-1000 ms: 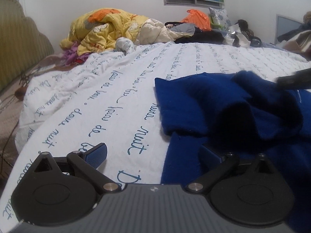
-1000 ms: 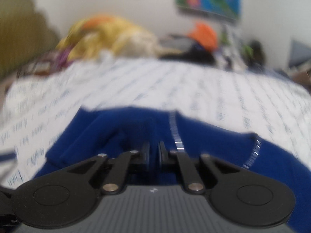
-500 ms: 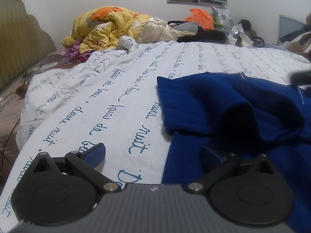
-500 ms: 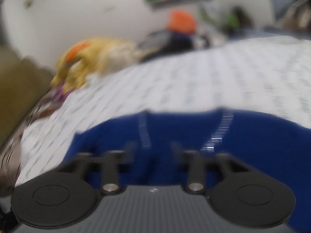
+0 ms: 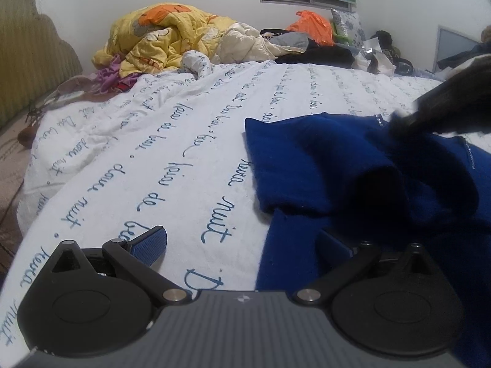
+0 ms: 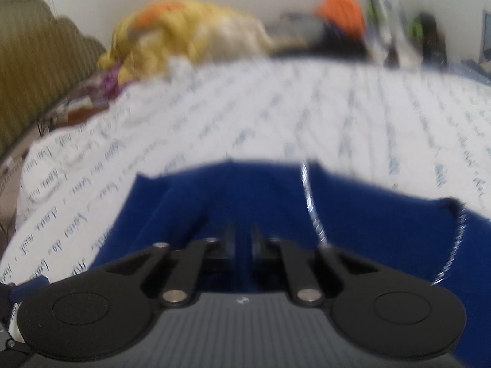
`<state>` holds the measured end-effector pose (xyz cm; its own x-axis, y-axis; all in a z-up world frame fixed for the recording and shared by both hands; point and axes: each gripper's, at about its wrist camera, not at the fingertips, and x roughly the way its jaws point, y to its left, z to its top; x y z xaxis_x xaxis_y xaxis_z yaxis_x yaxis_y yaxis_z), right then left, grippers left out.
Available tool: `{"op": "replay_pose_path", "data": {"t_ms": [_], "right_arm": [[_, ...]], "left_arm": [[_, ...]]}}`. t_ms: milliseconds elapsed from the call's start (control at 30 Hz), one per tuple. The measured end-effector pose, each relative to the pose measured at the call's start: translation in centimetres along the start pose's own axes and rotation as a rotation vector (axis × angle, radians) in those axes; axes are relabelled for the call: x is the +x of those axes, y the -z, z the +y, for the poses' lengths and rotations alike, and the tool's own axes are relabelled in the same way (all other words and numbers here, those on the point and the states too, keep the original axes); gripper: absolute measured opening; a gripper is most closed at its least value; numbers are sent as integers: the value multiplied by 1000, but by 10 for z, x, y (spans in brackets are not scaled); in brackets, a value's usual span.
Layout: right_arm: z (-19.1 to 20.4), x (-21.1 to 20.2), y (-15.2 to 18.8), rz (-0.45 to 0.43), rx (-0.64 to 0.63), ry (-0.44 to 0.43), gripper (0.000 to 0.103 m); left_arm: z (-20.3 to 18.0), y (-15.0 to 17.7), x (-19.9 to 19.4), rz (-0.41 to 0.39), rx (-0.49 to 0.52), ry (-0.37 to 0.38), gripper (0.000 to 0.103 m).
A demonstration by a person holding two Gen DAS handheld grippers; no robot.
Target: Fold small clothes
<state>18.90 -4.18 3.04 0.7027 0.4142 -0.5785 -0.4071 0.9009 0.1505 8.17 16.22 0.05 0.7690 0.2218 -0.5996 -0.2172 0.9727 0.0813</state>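
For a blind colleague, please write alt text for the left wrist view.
An open left gripper rests low over a white bedsheet, its right finger on a crumpled blue garment. A yellow quilt is heaped behind.

black claw (image 5: 242,245), blue pads (image 5: 150,243)

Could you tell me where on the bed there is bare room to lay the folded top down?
Bare sheet lies left of the blue top, up to the yellow quilt. The far edge is crowded with clothes and bags.
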Motion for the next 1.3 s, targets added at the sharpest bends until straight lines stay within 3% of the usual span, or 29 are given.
{"op": "replay_pose_path", "data": {"t_ms": [133, 333, 600, 833, 1033, 1133, 1167, 1200, 1267, 1300], "right_arm": [[-32, -41, 3, -120, 137, 7, 6], [-86, -95, 25, -274, 299, 113, 6], [-141, -149, 72, -415, 438, 263, 6], [-161, -157, 111, -383, 496, 299, 6], [-180, -150, 123, -265, 593, 184, 8], [-195, -145, 121, -243, 688, 120, 18], [-200, -141, 121, -237, 718, 95, 31], [-204, -137, 120, -225, 738, 77, 55], [-208, -132, 117, -224, 742, 63, 67], [-206, -131, 116, -231, 721, 73, 67]], "left_arm": [[-7, -1, -6, -27, 15, -27, 103], [-27, 4, -19, -108, 72, -24, 103], [-24, 5, -15, -92, 54, -34, 103], [-15, 5, -11, -61, 12, -10, 103], [-13, 4, -7, -38, 5, 1, 103], [-14, 4, -7, -36, 14, -1, 103], [-14, 5, -7, -36, 17, -2, 103], [-15, 5, -7, -37, 20, -3, 103], [-15, 5, -7, -37, 19, -2, 103], [-15, 5, -7, -37, 17, -1, 103]]}}
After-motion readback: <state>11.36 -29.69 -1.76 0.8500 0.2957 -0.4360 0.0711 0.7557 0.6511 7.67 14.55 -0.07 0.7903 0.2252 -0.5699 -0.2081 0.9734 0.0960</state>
